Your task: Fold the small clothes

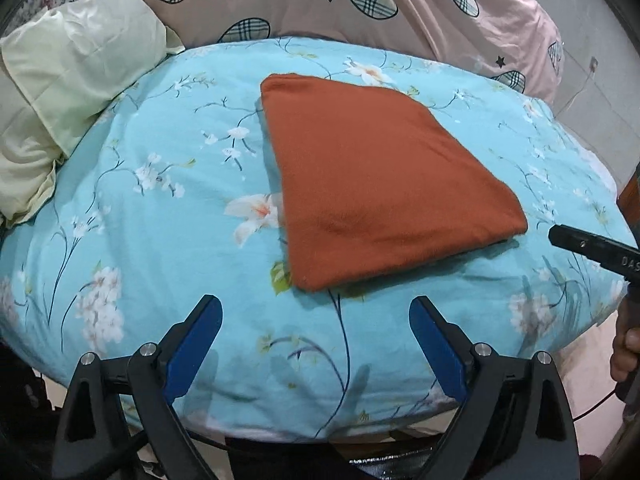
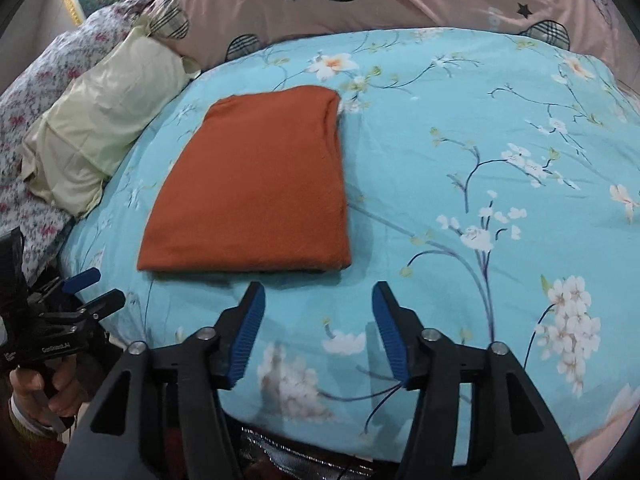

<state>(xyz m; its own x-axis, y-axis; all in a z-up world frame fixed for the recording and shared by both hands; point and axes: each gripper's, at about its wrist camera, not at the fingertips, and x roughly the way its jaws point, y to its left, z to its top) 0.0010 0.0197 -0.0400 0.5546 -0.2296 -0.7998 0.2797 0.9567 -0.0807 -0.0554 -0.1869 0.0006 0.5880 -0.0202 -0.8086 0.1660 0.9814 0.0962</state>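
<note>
Beside folded orange garment (image 1: pixel 376 176): cream pillow (image 1: pixel 76 80), pink quilt (image 1: pixel 360 0).

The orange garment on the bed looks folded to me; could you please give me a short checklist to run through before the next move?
1. Orange garment lies flat as one folded rectangle on the blue floral sheet: ok.
2. Left gripper open, nothing between its pads: ok.
3. Right gripper open and clear of the cloth: ok.
4. No sleeve or loose end sticking out along the visible edges: ok.
5. Layers underneath lined up evenly: cannot tell.
6. Yellow pillow stays clear of the garment: ok.
</note>
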